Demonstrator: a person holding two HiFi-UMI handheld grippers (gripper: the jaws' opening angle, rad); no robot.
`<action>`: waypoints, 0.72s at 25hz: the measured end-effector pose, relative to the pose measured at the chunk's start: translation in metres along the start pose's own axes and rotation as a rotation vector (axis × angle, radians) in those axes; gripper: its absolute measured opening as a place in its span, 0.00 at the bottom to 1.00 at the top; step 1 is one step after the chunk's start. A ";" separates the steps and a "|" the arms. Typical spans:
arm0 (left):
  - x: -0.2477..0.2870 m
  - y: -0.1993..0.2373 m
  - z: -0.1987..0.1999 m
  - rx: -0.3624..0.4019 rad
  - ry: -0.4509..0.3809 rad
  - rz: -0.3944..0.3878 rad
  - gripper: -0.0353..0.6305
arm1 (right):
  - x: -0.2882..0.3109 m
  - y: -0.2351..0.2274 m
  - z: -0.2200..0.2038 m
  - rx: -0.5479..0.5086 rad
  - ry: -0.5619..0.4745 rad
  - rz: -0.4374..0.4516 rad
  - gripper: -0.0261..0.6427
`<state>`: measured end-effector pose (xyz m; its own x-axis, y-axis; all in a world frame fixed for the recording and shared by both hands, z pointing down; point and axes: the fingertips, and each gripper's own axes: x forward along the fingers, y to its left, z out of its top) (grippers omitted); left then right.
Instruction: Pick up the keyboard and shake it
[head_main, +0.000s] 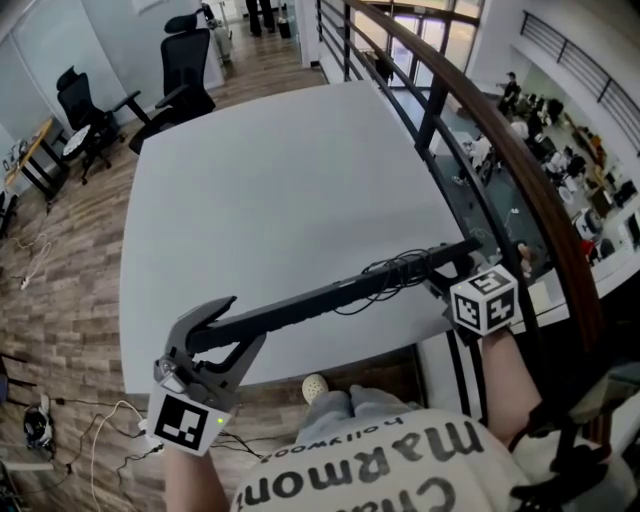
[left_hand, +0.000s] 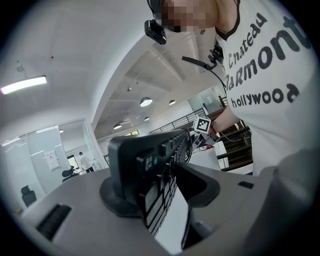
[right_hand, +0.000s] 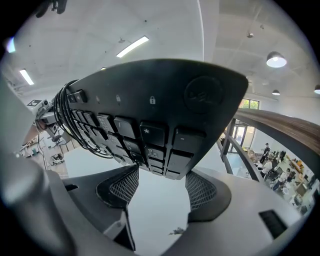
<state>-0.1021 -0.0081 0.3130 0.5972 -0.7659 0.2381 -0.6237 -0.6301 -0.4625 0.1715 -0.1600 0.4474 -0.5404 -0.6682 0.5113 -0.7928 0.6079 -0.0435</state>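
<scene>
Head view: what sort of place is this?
Probably an open-plan office on an upper floor: black office chairs beside a large white table, and a railing overlooking people at desks below.

Bright, even light from ceiling strips (right_hand: 132, 46) and round lamps (left_hand: 146, 102); the white bench (head_main: 280, 180) is evenly lit. Both gripper views bulge, with black corners; the keyboard (left_hand: 150, 170) blurs up close.

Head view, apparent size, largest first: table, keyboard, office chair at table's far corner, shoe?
1. white table
2-3. keyboard, black office chair: too close to rank; keyboard is edge-on
4. shoe
</scene>
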 end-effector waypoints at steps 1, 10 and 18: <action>0.001 -0.002 0.000 -0.001 0.003 -0.002 0.35 | 0.000 -0.001 -0.003 0.003 0.006 0.001 0.48; 0.002 -0.015 0.009 0.005 0.021 -0.002 0.35 | -0.004 -0.005 -0.016 0.008 0.014 0.006 0.48; 0.004 -0.024 0.021 0.019 0.017 -0.001 0.34 | -0.011 -0.011 -0.019 -0.002 0.014 0.002 0.48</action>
<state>-0.0738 0.0066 0.3069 0.5890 -0.7675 0.2530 -0.6134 -0.6285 -0.4782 0.1915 -0.1513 0.4586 -0.5378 -0.6612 0.5230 -0.7912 0.6100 -0.0424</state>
